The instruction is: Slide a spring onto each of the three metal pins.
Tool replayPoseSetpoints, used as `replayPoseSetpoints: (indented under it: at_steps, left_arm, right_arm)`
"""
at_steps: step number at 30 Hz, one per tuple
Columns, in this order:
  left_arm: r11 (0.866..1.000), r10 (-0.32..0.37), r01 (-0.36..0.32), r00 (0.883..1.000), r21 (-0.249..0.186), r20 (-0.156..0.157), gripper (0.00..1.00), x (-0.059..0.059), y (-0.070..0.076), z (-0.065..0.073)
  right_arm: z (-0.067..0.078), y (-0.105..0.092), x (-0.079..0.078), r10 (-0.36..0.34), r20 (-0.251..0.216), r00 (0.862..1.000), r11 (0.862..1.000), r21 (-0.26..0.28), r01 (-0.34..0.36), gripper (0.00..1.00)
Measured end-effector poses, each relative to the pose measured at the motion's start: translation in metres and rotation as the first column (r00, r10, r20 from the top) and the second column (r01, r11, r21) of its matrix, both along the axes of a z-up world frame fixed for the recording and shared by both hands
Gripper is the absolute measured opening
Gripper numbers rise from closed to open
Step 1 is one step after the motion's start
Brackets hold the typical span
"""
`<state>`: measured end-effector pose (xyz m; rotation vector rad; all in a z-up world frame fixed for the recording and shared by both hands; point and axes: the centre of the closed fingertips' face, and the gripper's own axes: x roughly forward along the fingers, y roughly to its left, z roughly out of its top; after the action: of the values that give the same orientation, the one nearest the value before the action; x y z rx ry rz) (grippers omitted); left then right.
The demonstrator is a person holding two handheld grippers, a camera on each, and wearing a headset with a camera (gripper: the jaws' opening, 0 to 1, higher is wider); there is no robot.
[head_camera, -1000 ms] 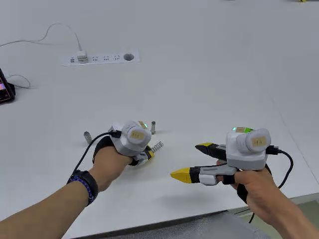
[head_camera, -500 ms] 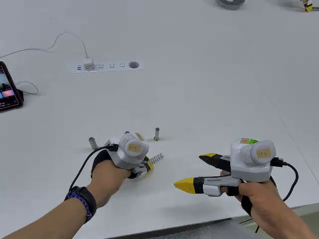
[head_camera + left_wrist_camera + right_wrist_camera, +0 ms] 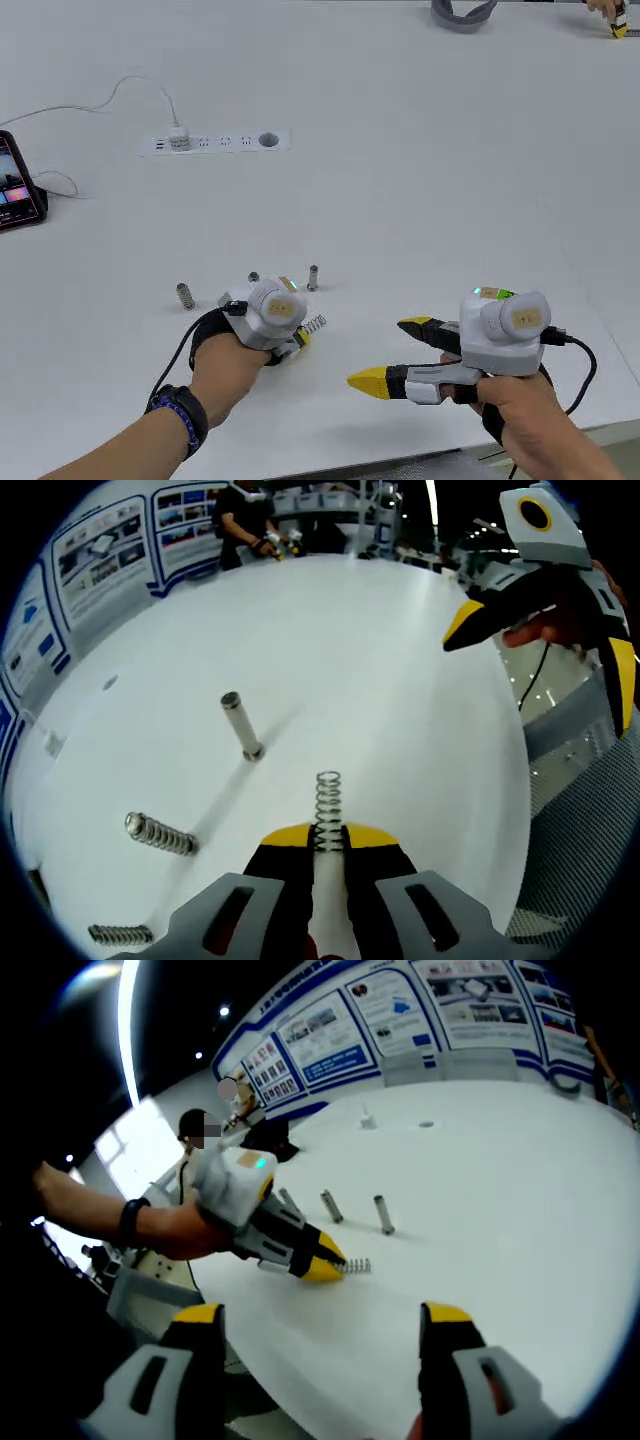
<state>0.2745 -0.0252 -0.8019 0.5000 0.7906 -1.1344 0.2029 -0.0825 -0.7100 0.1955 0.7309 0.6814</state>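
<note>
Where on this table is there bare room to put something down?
The white stretch between the power strip and the pins is bare, as is the table's right side beyond the right hand-held gripper. Crowded around the pins and the left hand-held gripper.

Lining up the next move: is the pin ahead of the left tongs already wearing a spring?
No, the pin stands bare, and the left tongs grip the spring.

The phone (image 3: 15, 185) was cut by the head view's left edge, a grey object (image 3: 463, 12) by its top edge, and the left gripper (image 3: 299, 338) hid the base of one pin (image 3: 253, 277) and the held end of the spring (image 3: 314, 324).
</note>
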Motion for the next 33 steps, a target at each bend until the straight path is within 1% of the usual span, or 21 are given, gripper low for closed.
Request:
replayPoseSetpoints:
  at_steps: [1,2,9,12,15,17,19,20,21,23,26,30,32,33]
  left_arm:
    - [1.0,0.009,-0.009,1.0,-0.018,-0.01,0.1,-0.001,-0.001,0.002]
    - [1.0,0.014,-0.014,1.0,-0.025,-0.008,0.1,-0.002,0.0,0.005]
    - [0.999,0.013,-0.013,1.0,-0.051,-0.001,0.1,-0.008,0.005,0.014]
    - [0.998,0.026,-0.026,1.0,-0.065,-0.002,0.1,-0.008,0.009,0.019]
    - [0.995,0.044,-0.044,0.999,-0.092,-0.009,0.1,-0.01,0.013,0.026]
    - [0.994,0.039,-0.039,0.999,-0.105,-0.006,0.1,-0.013,0.015,0.031]
    - [0.99,0.046,-0.048,0.999,-0.132,-0.015,0.1,-0.015,0.015,0.036]
    - [0.986,0.06,-0.061,0.998,-0.154,-0.017,0.1,-0.015,0.016,0.041]
    - [0.985,0.06,-0.062,0.998,-0.161,-0.014,0.1,-0.015,0.017,0.044]
    - [0.985,0.06,-0.059,0.998,-0.161,-0.003,0.1,-0.016,0.02,0.048]
    - [0.98,0.072,-0.07,0.997,-0.184,0.0,0.1,-0.016,0.024,0.057]
    - [0.977,0.077,-0.072,0.997,-0.199,0.015,0.1,-0.018,0.031,0.068]
    - [0.974,0.077,-0.07,0.997,-0.216,0.022,0.1,-0.02,0.035,0.073]
    - [0.974,0.077,-0.07,0.997,-0.215,0.025,0.1,-0.02,0.037,0.075]
  right_arm:
    - [0.0,0.0,0.0,-0.001,0.002,1.0,1.0,0.0,0.001,0.81]
    - [0.001,-0.001,0.0,-0.003,0.003,1.0,1.0,0.002,0.003,0.81]
    - [-0.002,0.003,-0.002,0.003,-0.001,1.0,1.0,0.005,-0.003,0.81]
    - [-0.002,0.006,-0.002,0.006,0.0,1.0,1.0,0.012,-0.006,0.81]
    - [-0.003,0.008,-0.002,0.01,-0.005,1.0,1.0,0.014,-0.01,0.81]
    - [-0.003,0.01,-0.002,0.012,-0.005,1.0,1.0,0.017,-0.012,0.81]
    - [-0.002,0.012,-0.002,0.014,-0.002,1.0,1.0,0.021,-0.014,0.81]
    - [-0.001,0.013,-0.001,0.016,-0.001,1.0,1.0,0.026,-0.016,0.81]
    - [-0.001,0.014,0.0,0.017,0.0,1.0,0.999,0.028,-0.017,0.81]
    - [0.0,0.015,0.0,0.021,-0.001,1.0,0.999,0.028,-0.021,0.81]
    - [0.0,0.017,0.0,0.026,-0.001,1.0,0.999,0.029,-0.026,0.8]
    - [0.0,0.019,0.0,0.034,-0.004,0.999,0.999,0.033,-0.034,0.8]
    - [0.0,0.02,0.0,0.039,-0.004,0.999,0.999,0.032,-0.039,0.8]
    - [0.0,0.021,0.0,0.041,-0.004,0.999,0.999,0.033,-0.041,0.8]
